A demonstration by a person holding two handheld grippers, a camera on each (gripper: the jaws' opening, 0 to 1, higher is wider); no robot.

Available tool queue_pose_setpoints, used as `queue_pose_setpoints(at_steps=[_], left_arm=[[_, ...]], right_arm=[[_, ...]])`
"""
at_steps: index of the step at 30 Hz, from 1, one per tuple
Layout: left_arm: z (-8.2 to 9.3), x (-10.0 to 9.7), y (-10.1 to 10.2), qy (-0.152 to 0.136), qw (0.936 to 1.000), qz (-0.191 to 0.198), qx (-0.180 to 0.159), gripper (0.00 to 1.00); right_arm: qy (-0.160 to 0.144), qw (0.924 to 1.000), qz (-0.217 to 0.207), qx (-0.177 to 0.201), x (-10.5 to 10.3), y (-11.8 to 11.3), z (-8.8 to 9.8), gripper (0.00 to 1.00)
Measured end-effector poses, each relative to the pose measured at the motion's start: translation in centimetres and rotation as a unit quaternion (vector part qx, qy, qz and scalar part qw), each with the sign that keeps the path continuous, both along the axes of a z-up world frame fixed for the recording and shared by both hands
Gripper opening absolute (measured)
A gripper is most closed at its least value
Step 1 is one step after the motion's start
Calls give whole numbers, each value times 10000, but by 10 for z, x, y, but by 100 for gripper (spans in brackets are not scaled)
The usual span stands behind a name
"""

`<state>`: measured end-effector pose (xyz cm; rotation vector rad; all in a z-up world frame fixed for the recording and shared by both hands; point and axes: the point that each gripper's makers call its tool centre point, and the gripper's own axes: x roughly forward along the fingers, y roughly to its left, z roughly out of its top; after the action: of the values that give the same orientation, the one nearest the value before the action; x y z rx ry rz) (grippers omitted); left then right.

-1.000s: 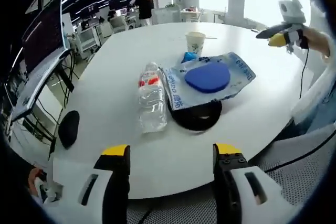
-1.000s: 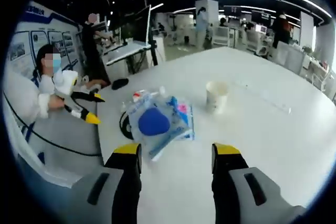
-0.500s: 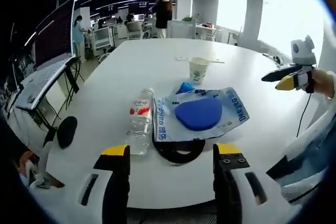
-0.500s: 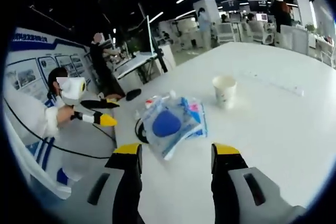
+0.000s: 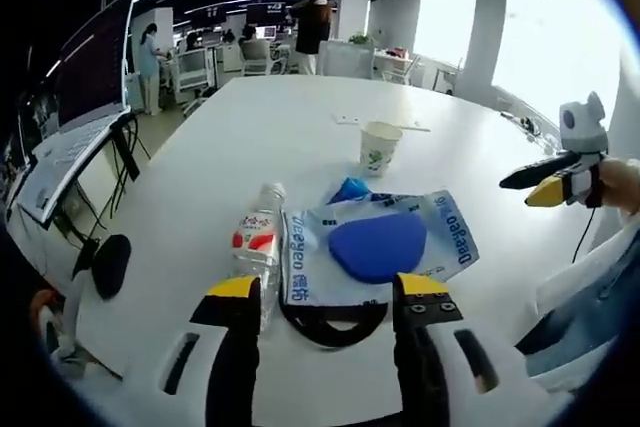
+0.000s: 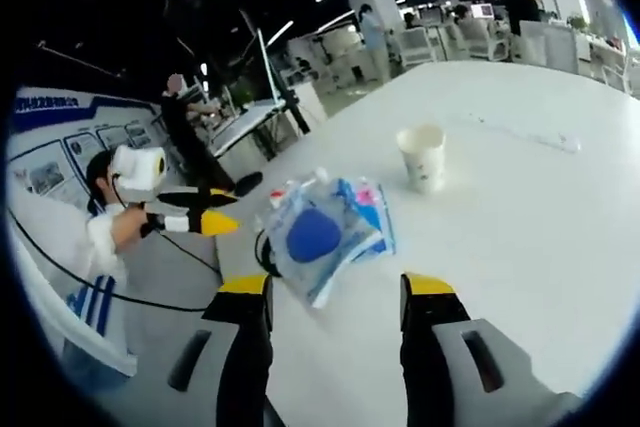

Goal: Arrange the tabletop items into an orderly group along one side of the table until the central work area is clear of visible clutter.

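White round bench (image 5: 200,167) in an open office carried the clutter. Compared with a second before, the left hand-held gripper (image 5: 325,292) had moved in closer, jaws apart and empty, right over the black ring (image 5: 335,315) beside the water bottle (image 5: 255,242). Blue pouch (image 5: 375,247) lay just past it, paper cup (image 5: 380,145) farther off. Right hand-held gripper (image 6: 335,292) hovered near the bench edge, jaws apart too.

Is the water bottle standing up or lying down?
Lying down: the water bottle rests on its side on the table, cap pointing away, beside the plastic bag.
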<state>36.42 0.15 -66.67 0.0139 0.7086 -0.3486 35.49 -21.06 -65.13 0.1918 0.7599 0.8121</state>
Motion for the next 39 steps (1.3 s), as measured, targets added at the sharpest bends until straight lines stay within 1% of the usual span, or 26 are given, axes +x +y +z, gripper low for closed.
queue_pose_setpoints(at_steps=[1,4,6,8,10,12,13,15,16,18,21,22,24,28,29,32,33,36,39], left_arm=[[-2,1,-1,27,10000,-33,23,51],[-13,4,-2,129,9997,-143,161,50],[-20,8,1,177,9996,-145,180,49],[-24,7,1,263,9995,-112,142,48],[-23,7,0,228,9996,-121,121,48],[-24,7,-1,188,9997,-134,106,48],[-26,7,-2,194,9997,-139,100,48],[-31,5,-4,289,9994,-179,86,47],[-33,4,-6,314,9992,-219,150,47],[-32,3,-8,227,9989,-323,265,47],[-32,1,-12,208,9989,-335,262,47],[-32,1,-11,206,9988,-341,284,47],[-32,1,-11,192,9988,-331,294,46],[-31,2,-9,159,9992,-241,278,46],[-31,3,-7,140,9993,-183,282,46],[-31,4,-2,124,9996,-57,261,46],[-31,4,-1,140,9996,-30,245,46],[-32,4,1,162,9996,-10,250,46],[-34,3,3,181,9995,29,237,46]], right_arm=[[61,10000,-19,24,-1,2,-2,49],[58,9999,135,-69,-7,7,-6,47],[97,9998,174,-87,-8,10,-9,47],[290,9994,162,-67,-11,14,-15,46],[427,9989,194,-18,-14,23,-21,45],[502,9982,317,-57,-18,32,-30,44],[603,9976,331,-102,-18,36,-37,44],[816,9964,213,-36,-16,39,-43,44],[886,9959,147,40,-14,41,-44,44],[949,9954,82,91,-8,42,-48,44],[1041,9945,-49,93,-1,43,-56,43],[1108,9937,-120,103,1,43,-59,42],[1345,9902,-347,163,4,42,-68,39],[1439,9888,-299,260,6,47,-74,37],[1455,9886,-290,264,6,49,-75,35],[1611,9861,-297,296,8,54,-82,23],[1723,9836,-289,444,7,59,-81,17],[1810,9816,-159,590,6,66,-81,5],[1839,9811,-204,572,6,65,-84,4]])
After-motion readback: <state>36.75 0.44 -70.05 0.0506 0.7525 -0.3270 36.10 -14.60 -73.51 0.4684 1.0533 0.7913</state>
